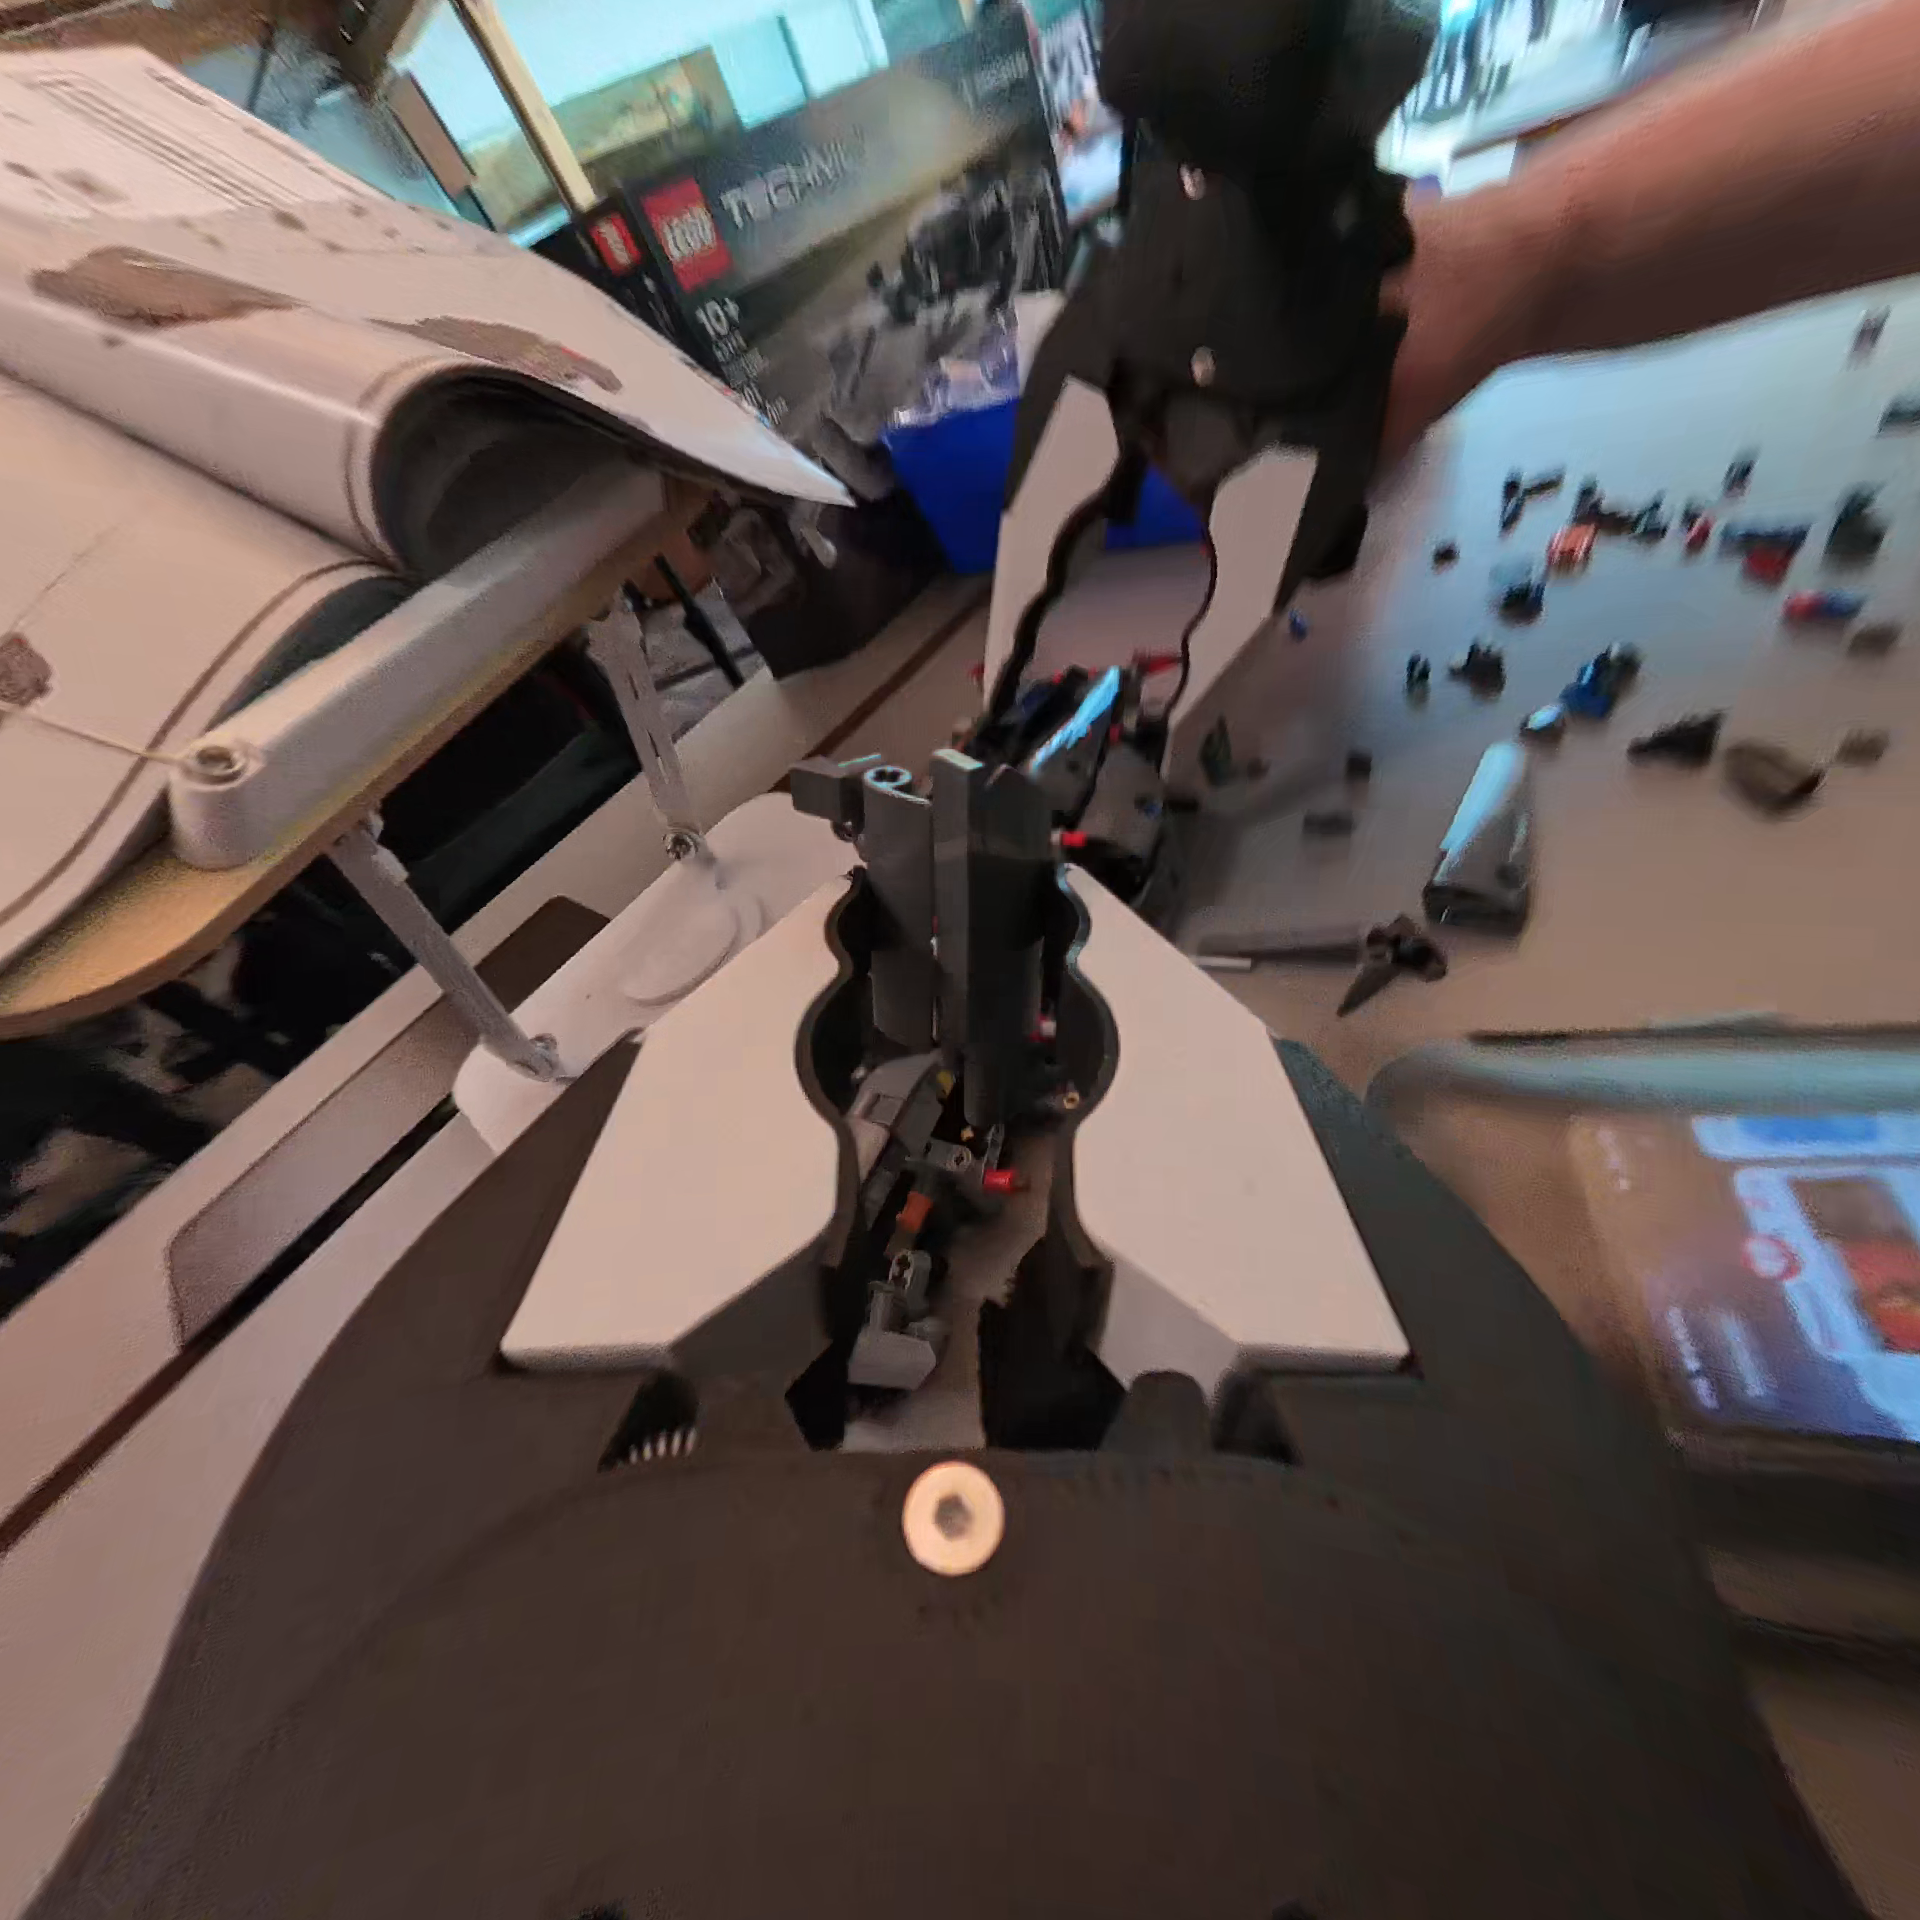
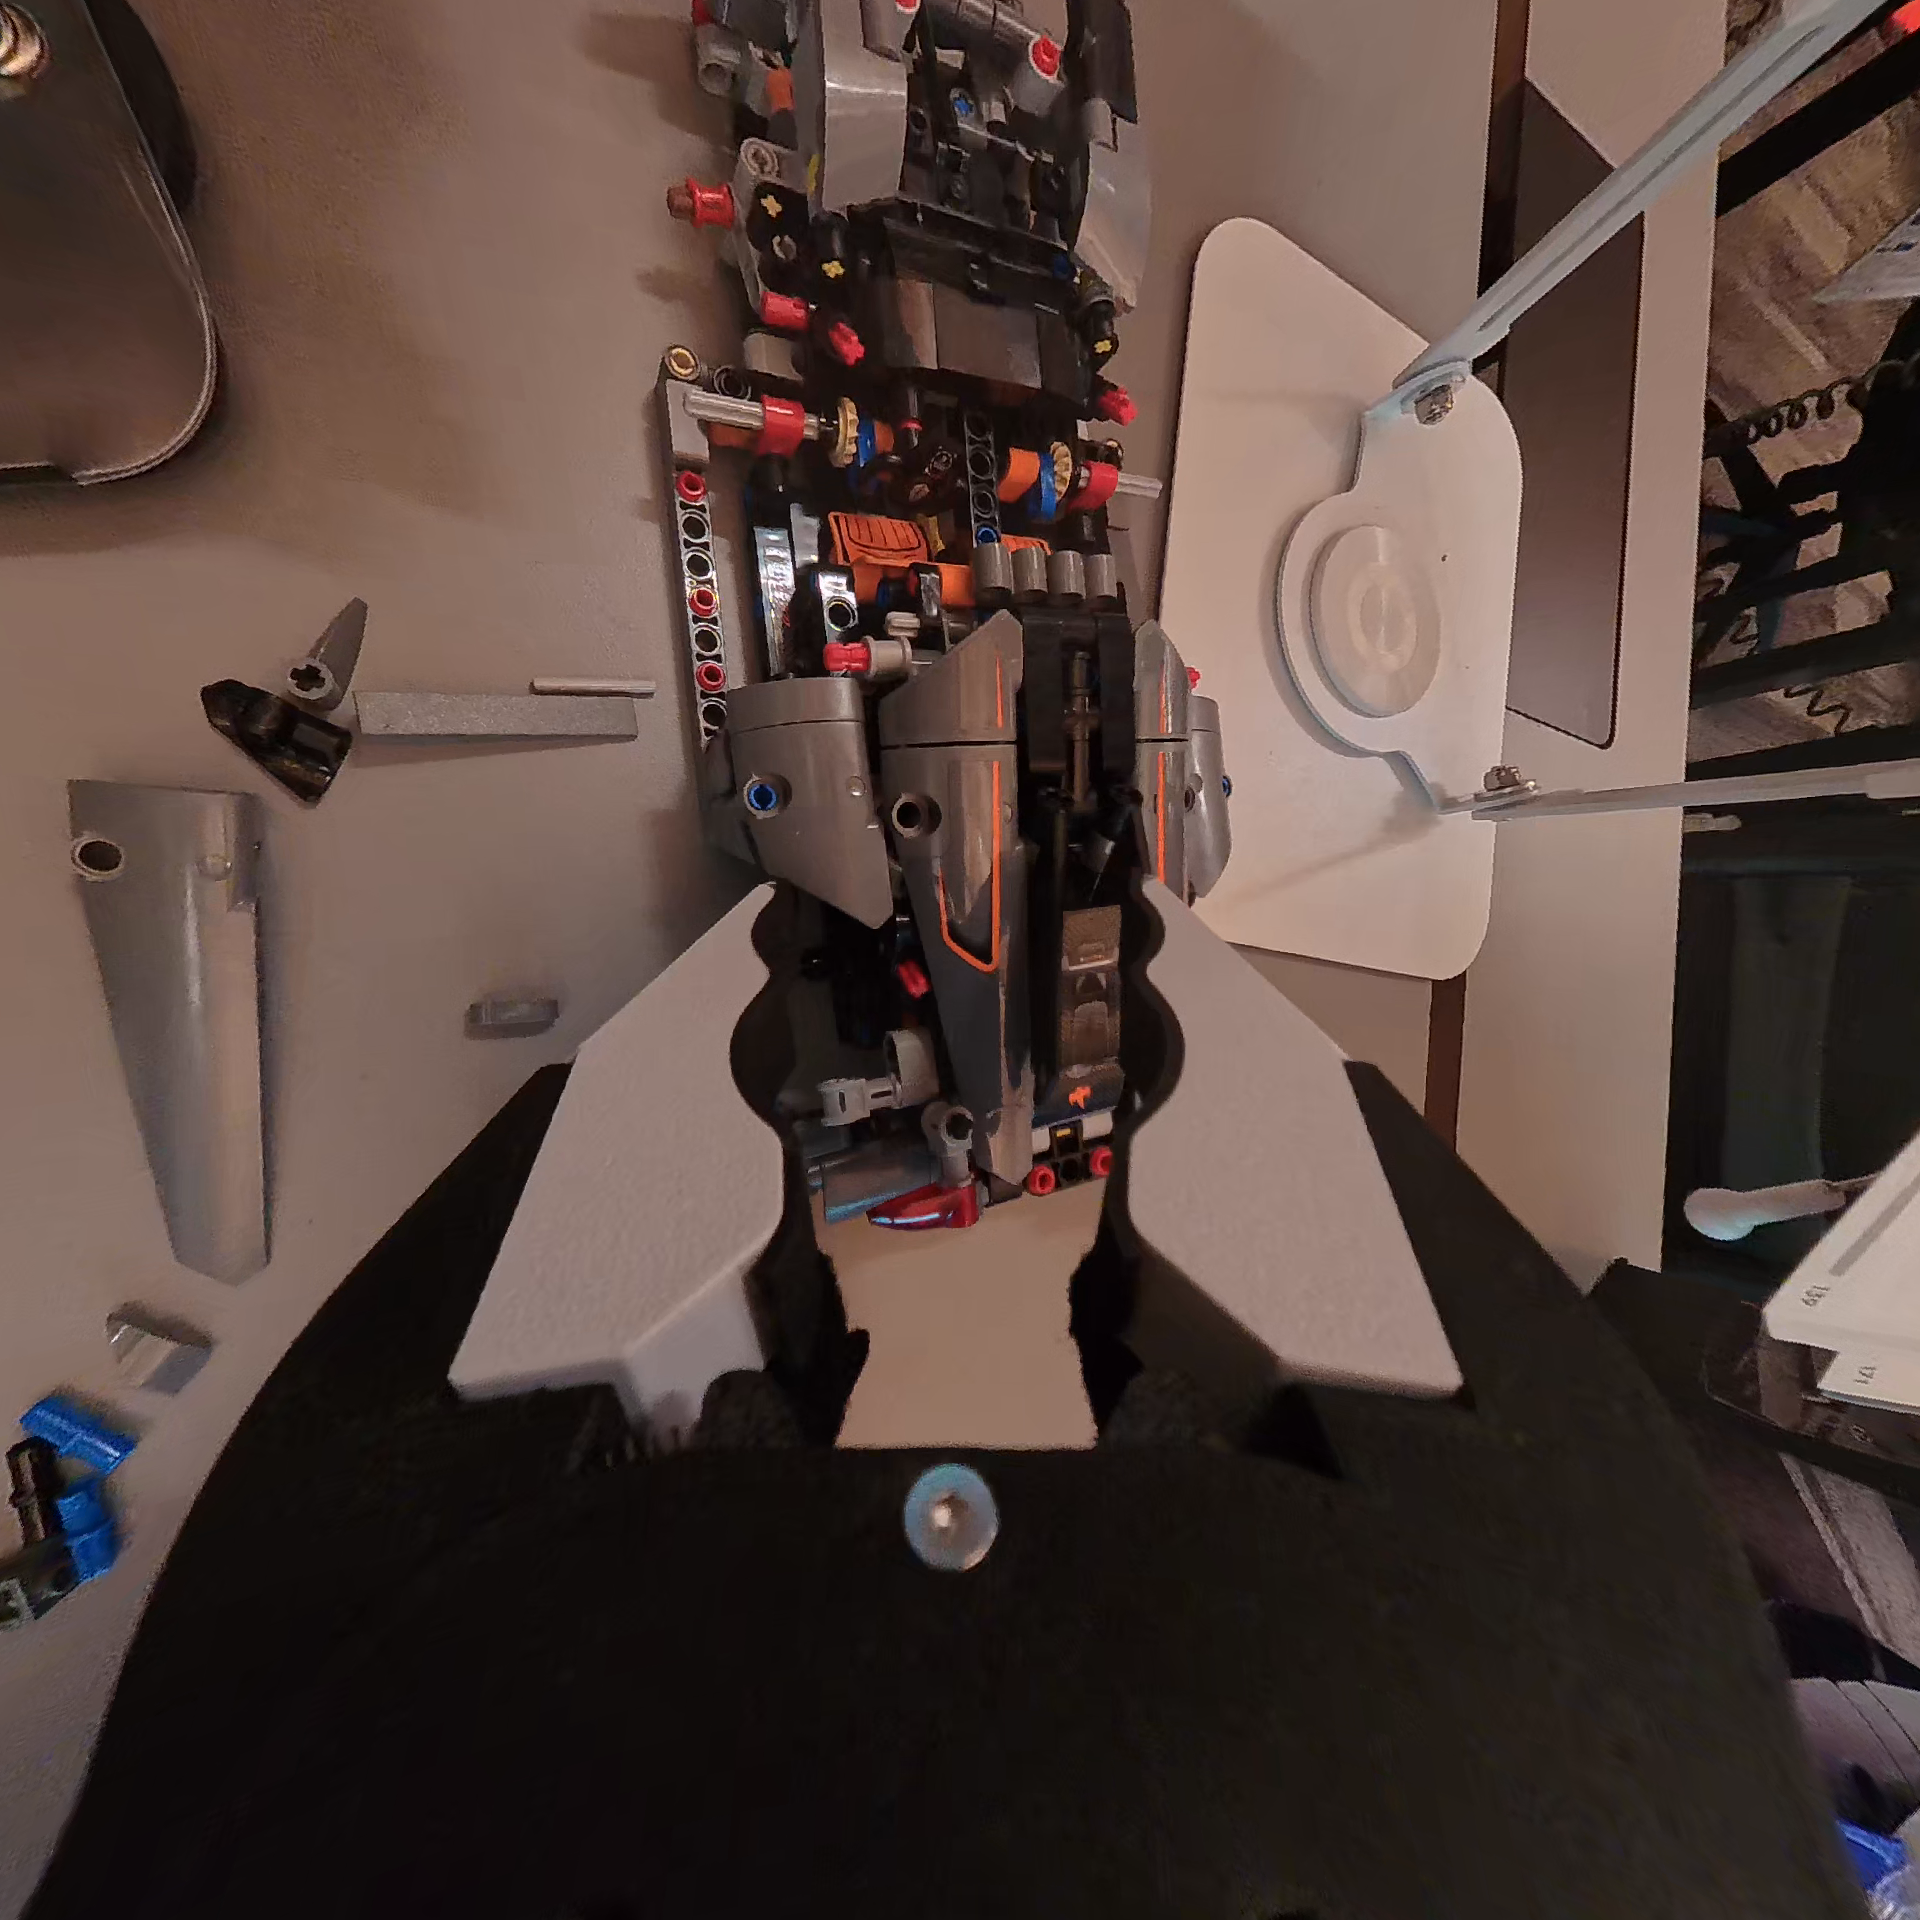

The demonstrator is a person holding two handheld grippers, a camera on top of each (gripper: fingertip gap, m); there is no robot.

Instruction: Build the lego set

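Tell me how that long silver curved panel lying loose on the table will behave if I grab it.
The silver curved panel looks stiff and probably light. Its glossy, rounded, tapering surface may slip between flat fingers. Lying on its edges, it could rock or skid when pushed.

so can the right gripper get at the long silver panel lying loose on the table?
Probably not right now: the right gripper is closed around the car model. The silver panel lies unobstructed off to its side.
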